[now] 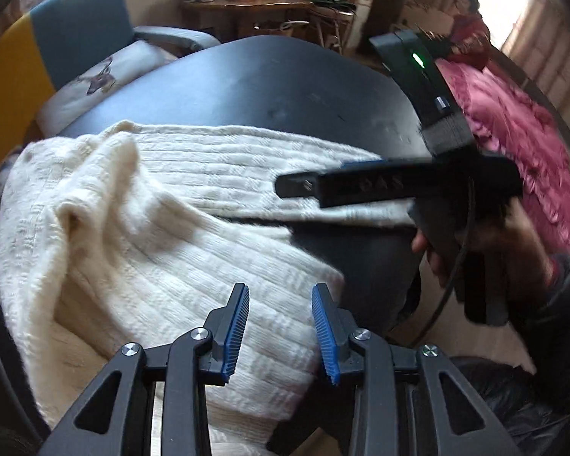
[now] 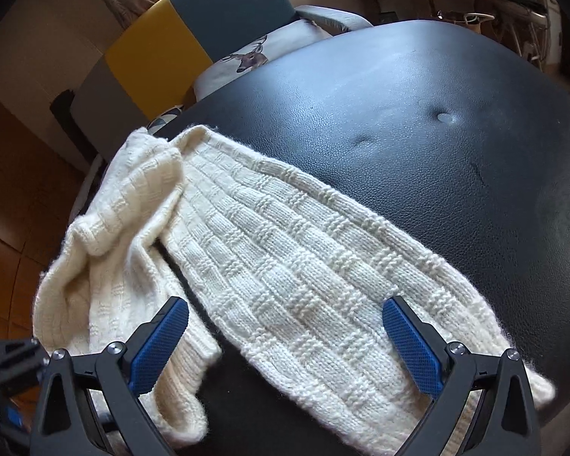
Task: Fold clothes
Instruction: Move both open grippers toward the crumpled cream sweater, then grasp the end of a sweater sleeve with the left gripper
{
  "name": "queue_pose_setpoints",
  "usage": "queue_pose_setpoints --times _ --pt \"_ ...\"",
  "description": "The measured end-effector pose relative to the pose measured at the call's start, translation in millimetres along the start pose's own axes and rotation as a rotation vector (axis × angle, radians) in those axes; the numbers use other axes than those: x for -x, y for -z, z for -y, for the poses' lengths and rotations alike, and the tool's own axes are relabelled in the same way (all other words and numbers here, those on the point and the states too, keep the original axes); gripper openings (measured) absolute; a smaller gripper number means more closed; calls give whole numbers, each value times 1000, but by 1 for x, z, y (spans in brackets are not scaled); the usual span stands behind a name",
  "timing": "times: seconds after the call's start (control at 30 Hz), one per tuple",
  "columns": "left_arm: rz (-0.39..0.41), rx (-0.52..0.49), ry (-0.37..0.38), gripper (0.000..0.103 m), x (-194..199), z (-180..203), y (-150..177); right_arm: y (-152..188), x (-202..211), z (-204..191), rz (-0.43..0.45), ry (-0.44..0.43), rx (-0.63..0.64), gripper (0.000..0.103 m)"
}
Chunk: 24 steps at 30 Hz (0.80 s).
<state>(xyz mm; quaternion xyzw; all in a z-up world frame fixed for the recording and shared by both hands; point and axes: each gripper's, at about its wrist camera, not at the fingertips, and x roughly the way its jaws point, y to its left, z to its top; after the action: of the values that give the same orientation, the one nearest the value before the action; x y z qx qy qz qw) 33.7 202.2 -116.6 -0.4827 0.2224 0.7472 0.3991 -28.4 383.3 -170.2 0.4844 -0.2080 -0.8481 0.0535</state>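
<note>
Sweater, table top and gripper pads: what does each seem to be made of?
Sweater: cream knit, likely wool or acrylic; ribbed and blocked stitches, with fuzzy edges. Table top: black leather or leatherette; pebbled grain, soft sheen and dimples suggest padding beneath. Gripper pads: blue, probably rubber or soft plastic; a fine grid texture here, ridged in the left wrist view.

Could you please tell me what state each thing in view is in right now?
cream knit sweater: unfolded, rumpled, spread on the table, one sleeve bunched at the left.
left gripper: open, above the sweater's near edge, nothing gripped.
right gripper: open wide, over a stretch of sweater, pads not pressing.
black table: dimpled surface, bare beyond the sweater.
chair: beside the table, deer-print cushion on its seat.
</note>
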Motion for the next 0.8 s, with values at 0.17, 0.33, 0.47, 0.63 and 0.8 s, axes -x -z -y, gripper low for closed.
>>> queue_pose_setpoints --times 0.17,0.33,0.47,0.63,0.8 --pt "-21 -89 -116 35 -21 23 16 -2 -5 -2 1 19 8 103" --pt "30 -18 -78 18 -20 16 24 -3 -4 1 0 4 -3 103" --pt "56 63 -57 5 -14 -3 27 -1 -4 -1 3 12 12 103" --pt "113 110 -51 0 1 -14 30 3 -5 -6 12 43 42 103" --pt "308 352 51 0 65 -72 33 3 -6 -7 1 46 71 103"
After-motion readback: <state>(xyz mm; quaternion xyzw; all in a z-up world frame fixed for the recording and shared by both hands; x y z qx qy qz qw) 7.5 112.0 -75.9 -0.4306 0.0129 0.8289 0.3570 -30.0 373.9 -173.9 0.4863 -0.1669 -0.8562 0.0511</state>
